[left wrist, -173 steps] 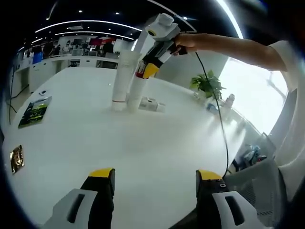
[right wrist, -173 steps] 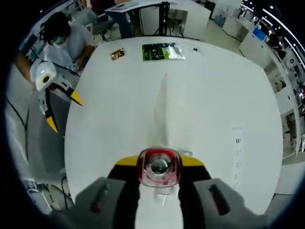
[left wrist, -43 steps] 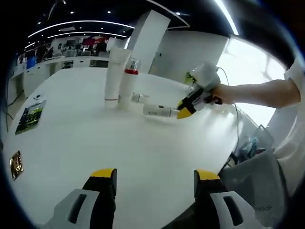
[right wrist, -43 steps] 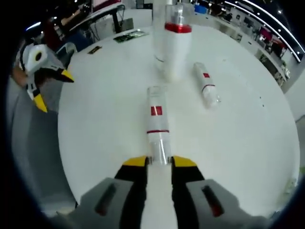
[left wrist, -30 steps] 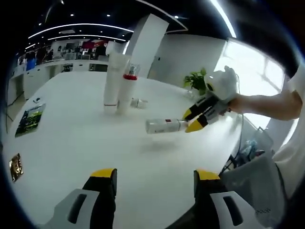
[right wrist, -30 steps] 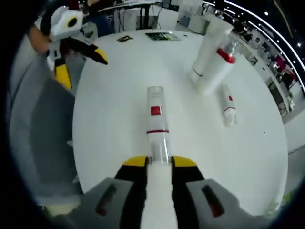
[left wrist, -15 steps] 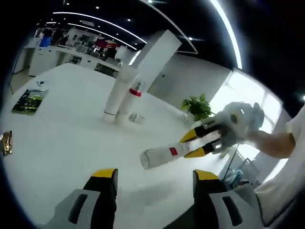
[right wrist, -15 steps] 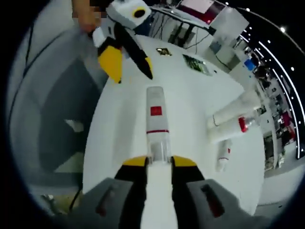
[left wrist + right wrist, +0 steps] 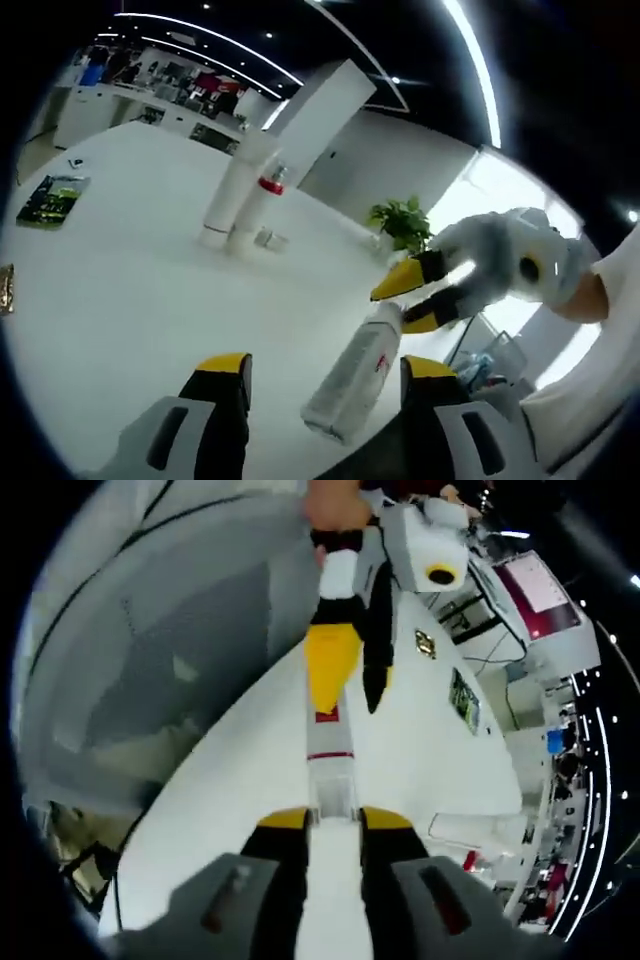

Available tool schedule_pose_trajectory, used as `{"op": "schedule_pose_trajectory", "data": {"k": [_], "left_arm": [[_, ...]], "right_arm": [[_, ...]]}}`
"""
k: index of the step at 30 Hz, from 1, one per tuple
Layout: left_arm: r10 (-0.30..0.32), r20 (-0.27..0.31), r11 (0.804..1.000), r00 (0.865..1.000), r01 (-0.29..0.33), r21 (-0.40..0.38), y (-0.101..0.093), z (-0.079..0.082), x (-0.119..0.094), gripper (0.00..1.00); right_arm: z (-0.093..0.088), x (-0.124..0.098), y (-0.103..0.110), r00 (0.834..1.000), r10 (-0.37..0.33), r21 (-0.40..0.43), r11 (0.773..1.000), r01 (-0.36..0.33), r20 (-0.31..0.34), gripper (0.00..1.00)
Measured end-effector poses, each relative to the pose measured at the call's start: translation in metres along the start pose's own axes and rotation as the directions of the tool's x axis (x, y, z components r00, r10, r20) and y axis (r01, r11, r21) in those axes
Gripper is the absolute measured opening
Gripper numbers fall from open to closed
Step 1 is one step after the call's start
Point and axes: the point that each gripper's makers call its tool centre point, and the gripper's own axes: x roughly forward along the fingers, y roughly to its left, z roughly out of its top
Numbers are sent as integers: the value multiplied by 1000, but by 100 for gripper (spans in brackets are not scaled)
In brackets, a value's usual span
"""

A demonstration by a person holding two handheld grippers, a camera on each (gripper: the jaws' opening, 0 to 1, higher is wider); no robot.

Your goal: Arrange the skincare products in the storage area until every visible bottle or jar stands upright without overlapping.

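Clamping our right tool (image 9: 333, 818) on the bottle (image 9: 355, 385) between our left tool's (image 9: 318, 368) parted jaws, above the counter (image 9: 120, 290).

1. My left gripper (image 9: 322, 370) points forward with its jaws spread wide apart.
2. My right gripper (image 9: 333, 818) has its jaws clamped tight.
3. My right hand (image 9: 590, 300) grips its handle.

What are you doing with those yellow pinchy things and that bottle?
A person is tidying skincare bottles on a white table. The right gripper has its fingers shut on a white bottle with a red label, carried tilted between the open fingers of the left gripper. Two tall bottles already stand upright farther back, with a small bottle lying beside them.
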Motion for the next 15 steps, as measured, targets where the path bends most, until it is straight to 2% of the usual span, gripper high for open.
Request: {"op": "schedule_pose_trajectory", "data": {"k": [6, 8, 9, 11, 15], "left_arm": [[-88, -55, 996, 995, 88, -6, -19, -10, 1, 46], [-123, -80, 992, 989, 123, -7, -26, -15, 2, 37], [-154, -110, 988, 982, 153, -17, -32, -20, 1, 32], [-167, -144, 986, 975, 167, -8, -36, -26, 2, 29], [-188, -175, 982, 967, 189, -10, -40, -31, 1, 26]], "right_arm": [[9, -2, -1, 1000, 9, -93, 996, -8, 18, 18], [12, -2, -2, 1000, -1, -141, 990, 4, 24, 18], [15, -2, -2, 1000, 1, -173, 985, 3, 23, 18], [19, -2, 1, 1000, 9, -243, 970, -2, 25, 18], [20, 2, 5, 1000, 1, -268, 963, 5, 22, 18]]}}
